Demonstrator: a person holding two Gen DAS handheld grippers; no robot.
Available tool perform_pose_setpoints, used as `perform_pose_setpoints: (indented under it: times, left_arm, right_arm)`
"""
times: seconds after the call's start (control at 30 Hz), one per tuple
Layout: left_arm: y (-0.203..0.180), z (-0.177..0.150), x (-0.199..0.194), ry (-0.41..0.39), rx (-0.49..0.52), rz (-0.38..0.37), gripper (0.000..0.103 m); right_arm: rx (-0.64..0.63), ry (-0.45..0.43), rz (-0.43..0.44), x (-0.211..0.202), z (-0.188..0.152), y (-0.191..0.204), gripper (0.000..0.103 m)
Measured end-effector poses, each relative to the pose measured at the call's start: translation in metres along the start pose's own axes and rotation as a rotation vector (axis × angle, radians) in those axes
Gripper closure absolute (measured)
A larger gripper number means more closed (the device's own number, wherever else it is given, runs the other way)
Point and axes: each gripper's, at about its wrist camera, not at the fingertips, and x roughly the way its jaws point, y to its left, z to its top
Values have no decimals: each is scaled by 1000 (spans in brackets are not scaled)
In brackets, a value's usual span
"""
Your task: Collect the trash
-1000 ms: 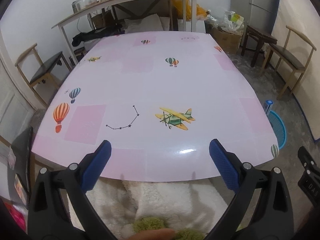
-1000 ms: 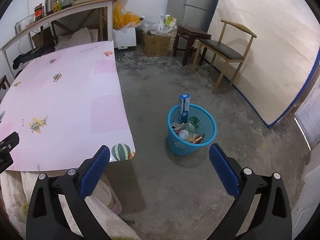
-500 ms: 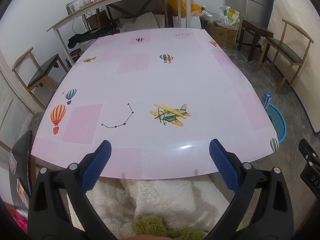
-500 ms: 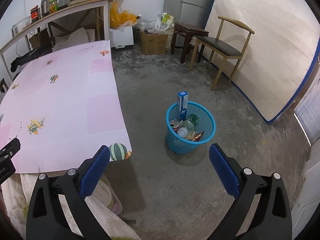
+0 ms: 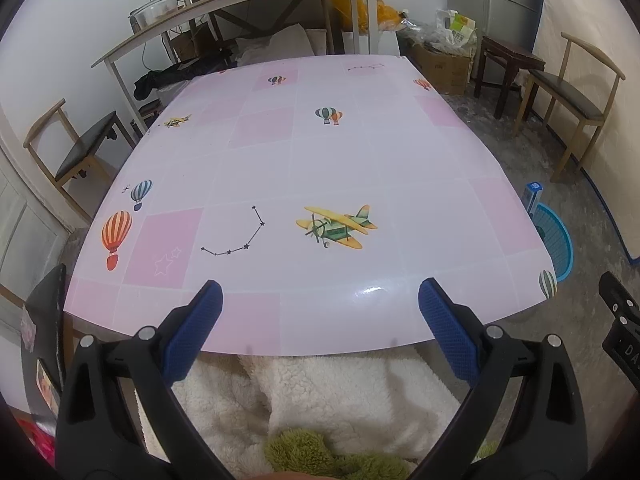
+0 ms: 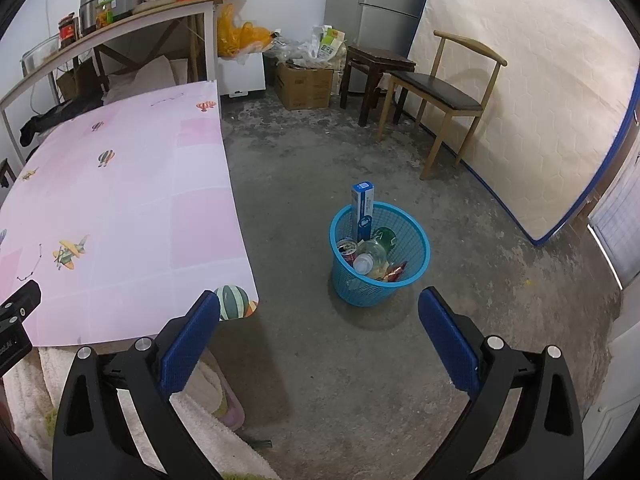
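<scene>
Both grippers are spread wide and hold nothing: the left gripper (image 5: 320,312) hangs over the near edge of the pink table (image 5: 320,168), the right gripper (image 6: 320,320) above the floor. The blue bin (image 6: 379,276) stands on the floor beside the table (a box (image 6: 362,216), bottle (image 6: 370,258) and can (image 6: 347,249) inside).

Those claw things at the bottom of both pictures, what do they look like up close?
Both look alike. The left claw and the right claw each have two black plastic arms with cut-out slots and silver rivet-like pins. Each arm ends in a blue finger pad with a fine cross-hatched texture. No cables show. Behind them is cream fleecy fabric with green trim, which may be the person's clothing.
</scene>
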Motion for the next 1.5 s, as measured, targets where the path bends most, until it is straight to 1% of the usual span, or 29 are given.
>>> perform_pose_setpoints:
  times: [1.5]
  left_arm:
    - [0,0,-2,0,1,0,9]
  right_arm:
    - [6,-3,-3,-1,0,-1,7]
